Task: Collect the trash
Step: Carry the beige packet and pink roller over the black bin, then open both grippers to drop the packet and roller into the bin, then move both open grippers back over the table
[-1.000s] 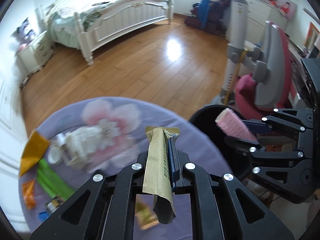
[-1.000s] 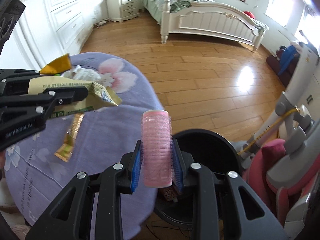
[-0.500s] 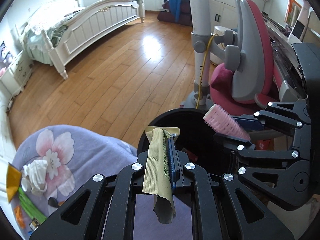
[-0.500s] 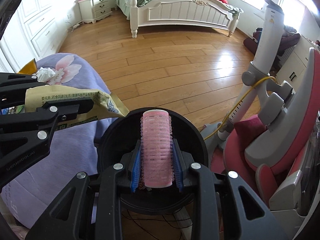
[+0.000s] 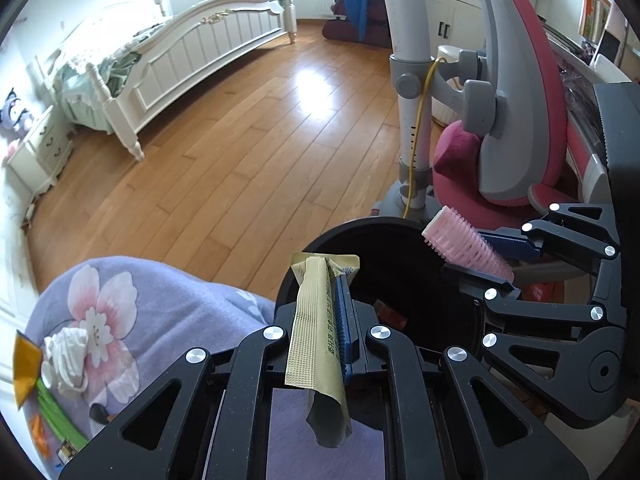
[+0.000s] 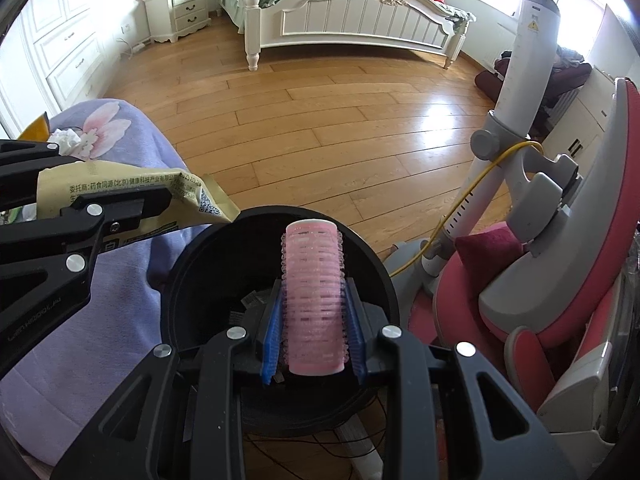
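The left gripper (image 5: 326, 320) is pinching a flat tan paper sachet printed with green text (image 5: 316, 344) between its blue-padded fingers, jaws closed tight on it. The sachet is standing on edge, its crumpled lower end hanging below the fingers and its top corner poking forward over the near rim of the round black plastic trash bin (image 5: 376, 232). In the right wrist view the same sachet (image 6: 132, 196) is showing its printed face, its tip reaching just over the bin's left rim (image 6: 176, 264).

The right gripper (image 6: 314, 316) is clamping a pink cylindrical bristled hair roller (image 6: 314, 300) lengthwise between its blue pads, jaws closed on it. The roller is hanging above the bin's dark opening, and a few scraps are lying on the bin's bottom. From the left wrist view the roller (image 5: 464, 242) is angling over the bin's far right side.

Just left of the bin, a lavender tablecloth with pink flower prints (image 5: 160, 296) is draping a table. Farther left on it are lying a crumpled white tissue (image 5: 66, 354), an orange-yellow wrapper (image 5: 24, 366) and green strips (image 5: 56, 408).

Beyond the bin, a white-and-grey standing pole with a yellow cable (image 6: 516, 92) is rising beside a pink-and-grey chair (image 5: 516, 120). Farther across the wooden plank floor (image 5: 240, 140) are standing a white carved bed (image 6: 352, 16) and a white nightstand (image 6: 180, 10).
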The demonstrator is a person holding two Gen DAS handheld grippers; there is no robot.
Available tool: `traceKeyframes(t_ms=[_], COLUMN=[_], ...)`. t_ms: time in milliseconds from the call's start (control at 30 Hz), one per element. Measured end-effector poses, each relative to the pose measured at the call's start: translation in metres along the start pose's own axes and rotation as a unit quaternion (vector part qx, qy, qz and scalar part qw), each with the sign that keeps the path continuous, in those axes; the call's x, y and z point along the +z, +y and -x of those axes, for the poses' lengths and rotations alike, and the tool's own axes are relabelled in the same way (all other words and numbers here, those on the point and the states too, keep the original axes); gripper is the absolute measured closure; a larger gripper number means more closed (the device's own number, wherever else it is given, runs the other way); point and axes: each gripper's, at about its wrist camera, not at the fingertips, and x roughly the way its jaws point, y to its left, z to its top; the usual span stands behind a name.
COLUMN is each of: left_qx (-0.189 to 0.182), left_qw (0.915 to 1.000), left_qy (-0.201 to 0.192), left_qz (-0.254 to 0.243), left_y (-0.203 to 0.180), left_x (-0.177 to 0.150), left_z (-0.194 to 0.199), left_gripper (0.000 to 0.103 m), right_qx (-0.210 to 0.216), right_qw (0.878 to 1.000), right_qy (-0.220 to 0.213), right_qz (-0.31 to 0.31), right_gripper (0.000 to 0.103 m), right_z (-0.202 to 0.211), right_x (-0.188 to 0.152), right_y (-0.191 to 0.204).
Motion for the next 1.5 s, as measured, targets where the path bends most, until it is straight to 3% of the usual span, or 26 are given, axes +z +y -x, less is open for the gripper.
traceKeyframes(t_ms=[567, 600, 633, 667, 700, 733, 1500], left_qx=[-0.001, -0.001, -0.001, 0.004, 0.009, 0.012, 0.018], left_qw=[0.9999, 0.9998, 0.9997, 0.9997, 0.9997, 0.9997, 0.9992], left_qy=[0.011, 0.013, 0.016, 0.014, 0.005, -0.001, -0.006], left_qz=[0.009, 0.012, 0.016, 0.021, 0.023, 0.023, 0.034], left_y=[-0.002, -0.003, -0.001, -0.001, -0.001, -0.001, 0.003], left_x=[-0.004, -0.004, -0.004, -0.004, -0.004, -0.004, -0.004], left_z=[-0.016, -0.017, -0.018, -0.018, -0.016, -0.015, -0.006], left_gripper=[0.091, 0.080, 0.055, 0.043, 0.031, 0.027, 0.027], right_qx=[-0.025, -0.028, -0.035, -0.042, -0.051, -0.058, -0.040], right_qw=[0.999, 0.999, 0.999, 0.999, 0.999, 0.998, 0.999], right_qy=[0.021, 0.021, 0.017, 0.010, 0.000, -0.011, -0.005], right_qz=[-0.009, -0.012, -0.016, -0.016, -0.015, -0.014, -0.020], right_gripper=[0.073, 0.067, 0.058, 0.033, 0.016, 0.014, 0.013], right_z=[-0.020, -0.020, -0.020, -0.018, -0.016, -0.013, -0.014], right_x=[-0.006, -0.006, -0.006, -0.006, -0.006, -0.006, -0.002], right_y=[-0.009, -0.010, -0.011, -0.012, -0.012, -0.012, -0.008])
